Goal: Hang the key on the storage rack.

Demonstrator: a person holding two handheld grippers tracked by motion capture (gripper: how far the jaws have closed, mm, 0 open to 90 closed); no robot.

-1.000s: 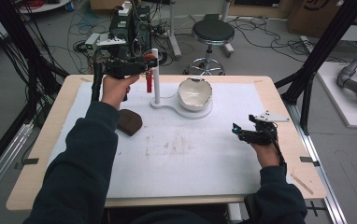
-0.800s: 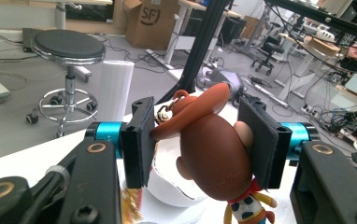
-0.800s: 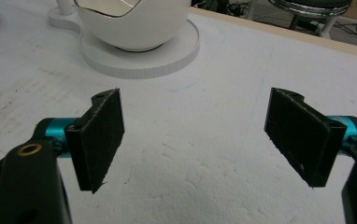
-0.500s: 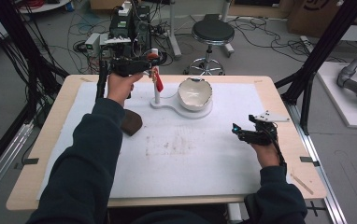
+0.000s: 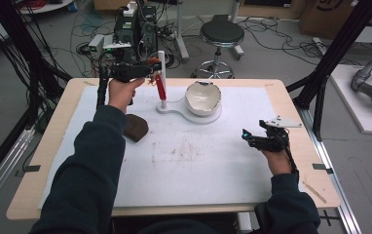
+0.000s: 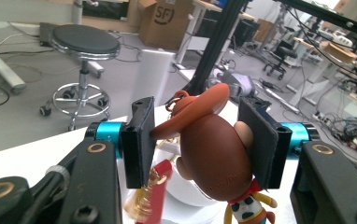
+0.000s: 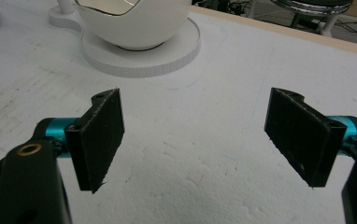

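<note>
Right now I have my left gripper [image 6: 200, 144] raised over the far left part of the worktop [image 5: 291, 97], its fingers [image 6: 138, 140] clamped on a small cowboy figure keychain [image 6: 216, 154]. Its brown head sits squarely between the two pads, with the orange hat brim pushed against the left finger and the little body hanging below the grip. A red strap [image 6: 160, 186] and a small gold bell [image 6: 139, 200] dangle just under the left finger. In the high view the figure hangs right beside the white upright post [image 5: 160, 73] of the white stand [image 5: 194, 116], near the post's top. The white bowl [image 5: 202, 97] rests on that stand's round base, off to one side of my left fingers and lower down. A dark brown lump [image 5: 135, 127] lies on the white mat below my left forearm.

My right gripper [image 7: 193, 128] sits low over the mat, well apart from the stand, its fingers [image 7: 99, 135] spread wide with only bare mat between them; the bowl and base lie ahead of them.
</note>
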